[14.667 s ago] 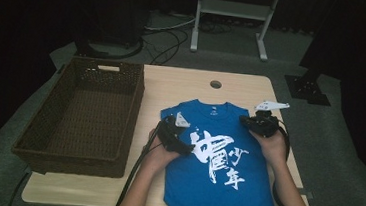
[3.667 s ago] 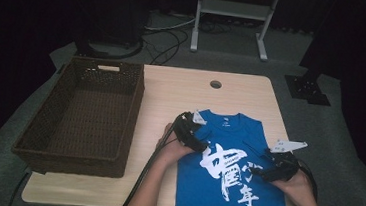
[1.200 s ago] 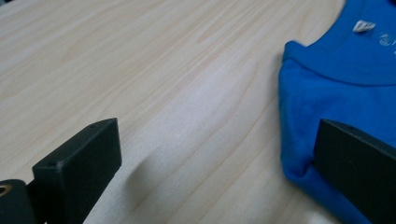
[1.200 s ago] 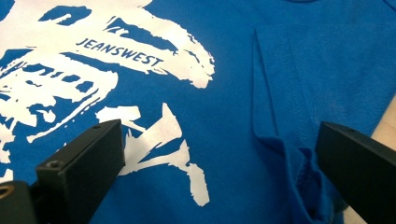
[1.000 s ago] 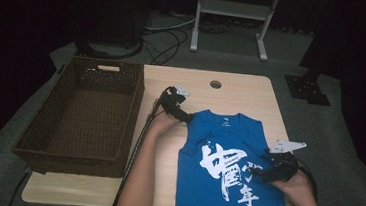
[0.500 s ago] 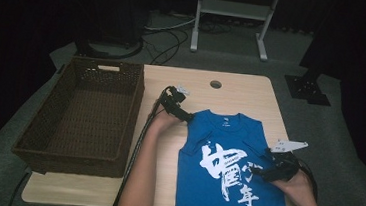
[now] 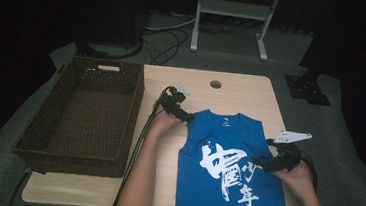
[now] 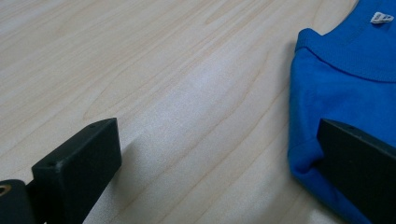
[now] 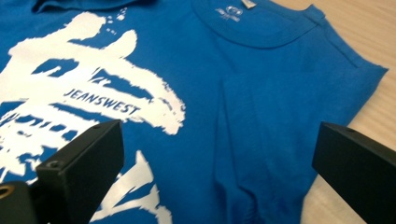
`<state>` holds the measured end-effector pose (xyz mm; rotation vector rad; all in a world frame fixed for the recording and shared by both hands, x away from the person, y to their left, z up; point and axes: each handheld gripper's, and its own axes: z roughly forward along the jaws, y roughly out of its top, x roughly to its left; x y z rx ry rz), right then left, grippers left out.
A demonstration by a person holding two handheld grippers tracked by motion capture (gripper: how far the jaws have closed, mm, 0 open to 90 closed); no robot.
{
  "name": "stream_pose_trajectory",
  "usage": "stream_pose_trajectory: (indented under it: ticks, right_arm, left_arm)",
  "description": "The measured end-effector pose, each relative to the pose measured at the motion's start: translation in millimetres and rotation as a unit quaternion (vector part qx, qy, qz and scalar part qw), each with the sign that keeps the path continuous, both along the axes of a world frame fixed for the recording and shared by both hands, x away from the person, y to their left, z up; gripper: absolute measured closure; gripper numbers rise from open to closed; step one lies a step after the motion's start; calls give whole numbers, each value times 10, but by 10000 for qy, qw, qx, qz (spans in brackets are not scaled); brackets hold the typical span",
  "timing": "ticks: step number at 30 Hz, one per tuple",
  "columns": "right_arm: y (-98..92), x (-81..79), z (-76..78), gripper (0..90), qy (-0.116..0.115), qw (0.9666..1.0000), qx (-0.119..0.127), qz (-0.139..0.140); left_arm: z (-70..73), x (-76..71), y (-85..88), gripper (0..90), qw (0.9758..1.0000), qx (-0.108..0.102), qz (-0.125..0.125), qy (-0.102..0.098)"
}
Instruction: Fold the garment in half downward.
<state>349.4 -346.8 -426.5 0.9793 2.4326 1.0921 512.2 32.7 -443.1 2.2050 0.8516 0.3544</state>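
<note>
A blue T-shirt (image 7: 230, 172) with white print lies flat on the wooden table (image 7: 242, 95), collar away from me and both sleeves folded in. My left gripper (image 7: 186, 116) is open at the shirt's left shoulder corner. In the left gripper view (image 8: 217, 144) one jaw rests on bare wood and the other at the folded sleeve edge of the T-shirt (image 8: 336, 79). My right gripper (image 7: 265, 163) stands open over the shirt's right side. The right gripper view (image 9: 212, 149) has its wide-set jaws above the T-shirt (image 9: 261, 102) and its print, holding nothing.
A dark wicker basket (image 7: 84, 119) with nothing in it takes up the table's left part. A round cable hole (image 7: 215, 84) sits near the far edge. Cables trail from both grippers toward me. A metal stand (image 7: 231, 17) is on the floor behind.
Since the oldest frame the shirt has shifted toward me and its sleeves are folded in. My left gripper moved from the shirt's left side to its shoulder corner. Nothing moved in the last second.
</note>
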Motion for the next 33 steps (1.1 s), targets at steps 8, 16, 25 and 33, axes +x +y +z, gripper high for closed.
stream_pose_trajectory:
  ticks: [8,16,25,33]
  right_arm:
    - [-20,154,53,18,-67,9999,66,-56]
    - [-4,294,86,18,-125,9998,114,-63]
    - [-49,476,80,18,-133,9998,111,-87]
    - [-128,654,67,18,-153,9997,100,-170]
  left_arm:
    - [-1,8,0,9,10000,-4,-48,-2]
    - [0,16,3,8,10000,6,-91,-3]
    - [1,17,4,9,9999,0,-111,-1]
    - [1,14,5,10,9999,4,-105,-4]
